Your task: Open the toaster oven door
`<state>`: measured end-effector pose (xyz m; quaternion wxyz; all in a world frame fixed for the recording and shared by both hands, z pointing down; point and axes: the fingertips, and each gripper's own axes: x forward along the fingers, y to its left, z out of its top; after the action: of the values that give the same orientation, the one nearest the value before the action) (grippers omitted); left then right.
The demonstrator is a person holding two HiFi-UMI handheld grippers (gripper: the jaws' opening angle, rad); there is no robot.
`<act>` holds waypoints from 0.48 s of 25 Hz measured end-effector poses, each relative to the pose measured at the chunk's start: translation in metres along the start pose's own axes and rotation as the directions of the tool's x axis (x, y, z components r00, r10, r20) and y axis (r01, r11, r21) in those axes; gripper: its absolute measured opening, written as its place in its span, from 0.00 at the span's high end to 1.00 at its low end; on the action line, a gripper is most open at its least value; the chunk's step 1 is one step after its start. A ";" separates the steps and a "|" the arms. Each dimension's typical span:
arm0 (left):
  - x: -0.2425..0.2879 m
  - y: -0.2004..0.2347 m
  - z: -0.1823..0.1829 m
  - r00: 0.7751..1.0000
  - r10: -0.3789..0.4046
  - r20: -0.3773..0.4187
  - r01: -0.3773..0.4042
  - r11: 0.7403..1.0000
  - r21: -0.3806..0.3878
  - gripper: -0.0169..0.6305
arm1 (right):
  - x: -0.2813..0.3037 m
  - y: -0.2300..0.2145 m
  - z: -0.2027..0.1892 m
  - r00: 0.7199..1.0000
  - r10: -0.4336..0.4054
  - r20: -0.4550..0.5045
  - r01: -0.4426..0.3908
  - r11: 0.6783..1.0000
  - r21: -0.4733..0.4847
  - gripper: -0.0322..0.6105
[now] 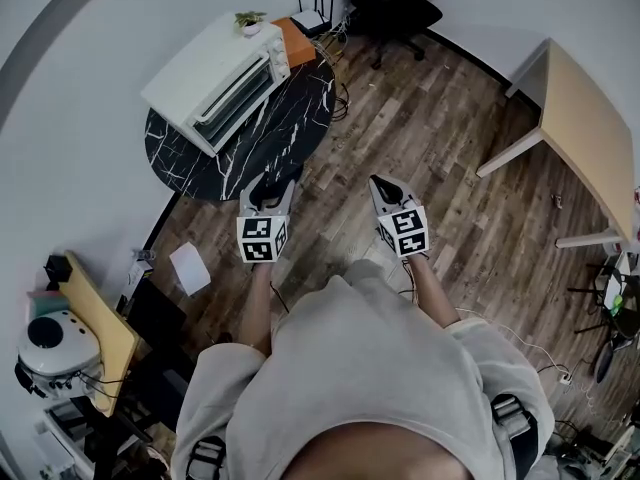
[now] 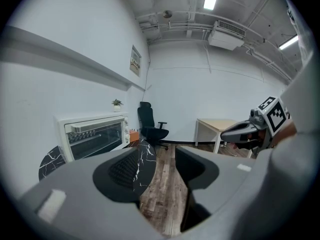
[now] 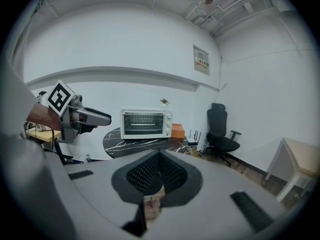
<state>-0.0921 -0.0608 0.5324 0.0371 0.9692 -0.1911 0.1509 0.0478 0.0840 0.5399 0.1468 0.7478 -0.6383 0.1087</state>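
Observation:
The white toaster oven (image 1: 215,83) stands on a round black marble table (image 1: 290,118) against the wall, its glass door shut. It also shows in the left gripper view (image 2: 95,134) and the right gripper view (image 3: 145,123). My left gripper (image 1: 270,186) hovers over the floor just short of the table's near edge, jaws open and empty (image 2: 162,156). My right gripper (image 1: 382,186) hangs over the wooden floor further right, shut with nothing in it (image 3: 159,156). Both are well short of the oven.
A small potted plant (image 1: 250,20) sits on the oven, with an orange box (image 1: 297,40) and a router (image 1: 315,18) beside it. A black office chair (image 1: 395,8) stands behind, a wooden desk (image 1: 585,128) at the right. A paper sheet (image 1: 190,268) lies on the floor.

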 end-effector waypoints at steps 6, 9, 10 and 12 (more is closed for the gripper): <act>0.023 -0.004 -0.002 0.999 -0.026 -0.021 0.026 1.000 0.007 0.62 | 0.005 -0.019 -0.012 1.000 -0.020 -0.021 0.021 1.000 0.021 0.93; 0.040 -0.003 0.000 0.999 -0.035 -0.027 0.035 0.999 0.012 0.62 | 0.014 -0.032 -0.017 0.999 -0.027 -0.026 0.028 0.999 0.031 0.93; 0.046 -0.002 0.001 0.999 -0.035 -0.030 0.036 0.999 0.012 0.62 | 0.018 -0.036 -0.018 0.999 -0.027 -0.028 0.028 0.999 0.035 0.93; 0.059 0.000 0.003 0.999 -0.035 -0.034 0.035 0.999 0.012 0.62 | 0.028 -0.045 -0.019 0.999 -0.023 -0.030 0.024 0.999 0.039 0.93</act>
<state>-0.0389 -0.0826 0.5476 0.0369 0.9700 -0.1724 0.1676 0.0976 0.0711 0.5635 0.1428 0.7563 -0.6249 0.1305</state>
